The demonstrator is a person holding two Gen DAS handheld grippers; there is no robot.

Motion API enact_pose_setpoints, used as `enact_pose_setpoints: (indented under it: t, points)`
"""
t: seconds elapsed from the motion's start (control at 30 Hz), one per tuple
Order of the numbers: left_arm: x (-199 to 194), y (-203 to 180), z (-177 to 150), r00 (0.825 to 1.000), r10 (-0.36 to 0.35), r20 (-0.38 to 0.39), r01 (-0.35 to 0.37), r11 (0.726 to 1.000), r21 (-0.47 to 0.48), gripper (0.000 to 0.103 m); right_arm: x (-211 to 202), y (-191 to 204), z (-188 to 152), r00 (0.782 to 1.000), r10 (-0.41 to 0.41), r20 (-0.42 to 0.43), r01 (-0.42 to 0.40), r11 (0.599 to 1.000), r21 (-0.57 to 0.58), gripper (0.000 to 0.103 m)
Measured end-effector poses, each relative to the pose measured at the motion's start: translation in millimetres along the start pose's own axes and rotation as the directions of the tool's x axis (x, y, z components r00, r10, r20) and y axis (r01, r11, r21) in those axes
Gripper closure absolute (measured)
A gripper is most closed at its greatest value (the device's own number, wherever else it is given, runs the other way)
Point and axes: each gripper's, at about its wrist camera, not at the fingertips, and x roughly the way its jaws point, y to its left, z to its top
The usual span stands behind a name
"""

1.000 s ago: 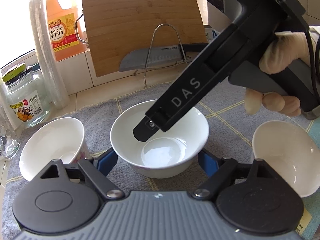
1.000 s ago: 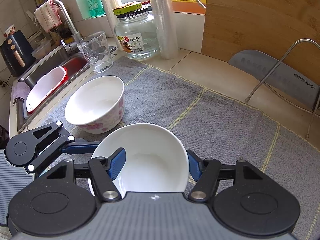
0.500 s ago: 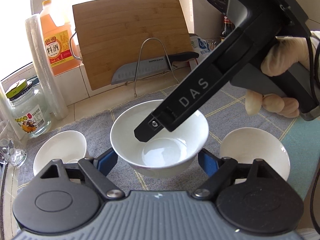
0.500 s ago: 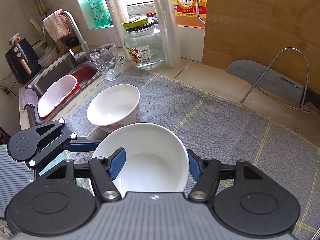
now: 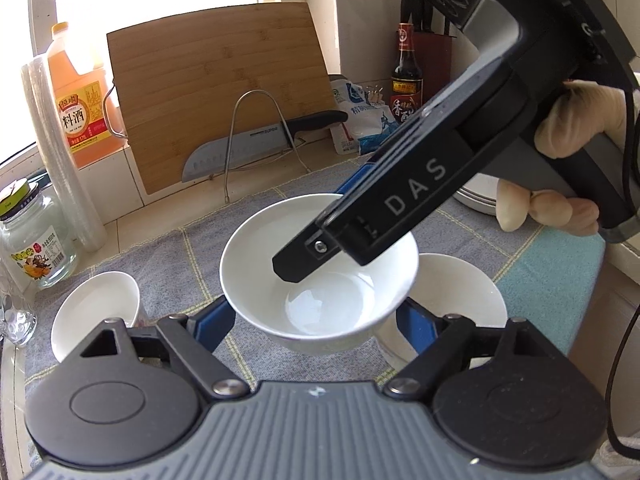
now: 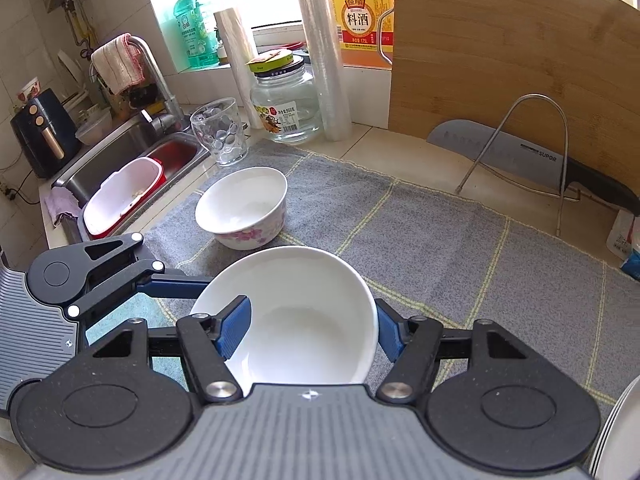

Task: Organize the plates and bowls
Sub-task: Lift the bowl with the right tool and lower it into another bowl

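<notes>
Left gripper (image 5: 316, 316): its fingers are being pressed against the white bowl (image 5: 320, 284) from both sides.
Right gripper (image 6: 308, 326): the same bowl's rim is being clamped, one finger inside.

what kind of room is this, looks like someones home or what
Most likely a home kitchen counter: a sink with a faucet, a bamboo cutting board with a knife propped against it, and a cooking wine bottle.

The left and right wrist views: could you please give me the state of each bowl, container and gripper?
plain white bowl: upright, empty, held off the mat.
floral bowl: upright, empty, on the mat.
third bowl: upright on the mat.
glass jar: lid on.
tumbler: upright.
left gripper: shut on the plain white bowl.
right gripper: shut on the plain white bowl.
</notes>
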Motion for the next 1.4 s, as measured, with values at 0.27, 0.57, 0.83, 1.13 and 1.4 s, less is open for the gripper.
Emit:
enact_pose_setpoints:
  t: [0.27, 0.57, 0.83, 1.13, 1.4]
  points:
    - [-1, -16, 4, 0.999, -0.052, 0.010, 0.051, 0.998, 0.037, 0.016, -22, -6, -19, 0.999, -0.037, 0.021, 0.036, 0.999, 0.041, 0.032]
    - [7, -34, 3, 0.994, -0.114, -0.004, 0.114, 0.991, 0.068, 0.016, -35, -16, -41, 0.997, -0.072, 0.018, 0.070, 0.993, 0.096, 0.031]
    - [16, -44, -1, 0.987, -0.155, -0.033, 0.157, 0.985, 0.078, 0.016, -32, -23, -58, 0.996, -0.092, -0.012, 0.092, 0.988, 0.127, 0.031]
    - [22, -49, -6, 0.983, -0.174, -0.062, 0.179, 0.980, 0.088, 0.016, -28, -26, -68, 0.995, -0.091, -0.035, 0.095, 0.986, 0.137, 0.031]
    - [28, -51, -8, 0.981, -0.180, -0.080, 0.187, 0.977, 0.104, 0.016, -25, -29, -74, 0.995, -0.094, -0.044, 0.099, 0.985, 0.140, 0.030]
